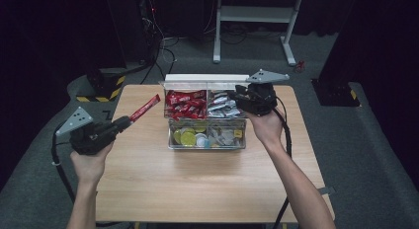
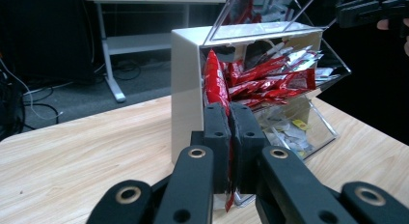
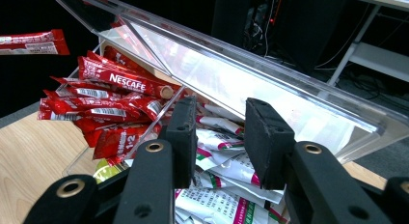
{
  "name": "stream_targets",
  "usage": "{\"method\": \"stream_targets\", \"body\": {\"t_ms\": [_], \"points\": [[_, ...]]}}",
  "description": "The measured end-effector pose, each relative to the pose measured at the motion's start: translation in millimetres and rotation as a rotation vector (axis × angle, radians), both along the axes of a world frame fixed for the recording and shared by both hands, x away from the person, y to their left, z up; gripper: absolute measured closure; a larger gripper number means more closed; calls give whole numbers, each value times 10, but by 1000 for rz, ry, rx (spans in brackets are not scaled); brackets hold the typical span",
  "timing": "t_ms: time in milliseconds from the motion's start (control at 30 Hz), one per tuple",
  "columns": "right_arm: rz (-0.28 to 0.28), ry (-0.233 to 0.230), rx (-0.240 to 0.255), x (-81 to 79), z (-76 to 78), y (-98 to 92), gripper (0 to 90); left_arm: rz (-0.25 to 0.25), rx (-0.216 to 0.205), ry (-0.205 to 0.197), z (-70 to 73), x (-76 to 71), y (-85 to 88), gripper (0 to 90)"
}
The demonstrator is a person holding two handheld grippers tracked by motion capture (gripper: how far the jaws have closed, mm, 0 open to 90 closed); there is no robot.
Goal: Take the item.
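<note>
A red sachet [image 1: 146, 107] sticks out of my left gripper [image 1: 129, 119], which is shut on it left of the clear box [image 1: 207, 148]. In the left gripper view the sachet [image 2: 215, 84] stands edge-on between the closed jaws of the left gripper [image 2: 230, 113]. The box holds red sachets [image 1: 185, 104] at the back left and white sachets [image 1: 222, 105] at the back right. Its lid [image 1: 207, 79] is raised. My right gripper [image 1: 238, 98] is at the box's back right corner. Its jaws stand a little apart under the lid [image 3: 270, 74], and nothing is between the right gripper [image 3: 219, 108] pads.
The box's front compartments hold round capsules [image 1: 190, 137] and small packets [image 1: 225, 137]. Bare wooden table [image 1: 197, 189] lies in front of the box and to both sides. A white desk frame [image 1: 257, 21] stands on the floor beyond the table.
</note>
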State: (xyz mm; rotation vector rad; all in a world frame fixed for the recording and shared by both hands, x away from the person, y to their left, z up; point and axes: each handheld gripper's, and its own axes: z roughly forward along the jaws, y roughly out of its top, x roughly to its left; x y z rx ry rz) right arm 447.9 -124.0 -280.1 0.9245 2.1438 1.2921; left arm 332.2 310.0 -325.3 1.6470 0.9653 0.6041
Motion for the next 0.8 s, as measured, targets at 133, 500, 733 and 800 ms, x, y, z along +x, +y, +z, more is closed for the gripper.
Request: {"method": "stream_targets", "body": {"t_ms": [133,500,733,800], "points": [[-3,1,-5,-4,3,5,651,14,-9,-5,-16,-6,35,869],[-4,6,-4,-2,7,10,652,71,6,11,-191,36,69,868],[1,10,-2,15,12,15,654,88,9,21,-315,113,18,868],[5,14,-2,19,3,21,656,92,19,26,-350,134,-10,868]]}}
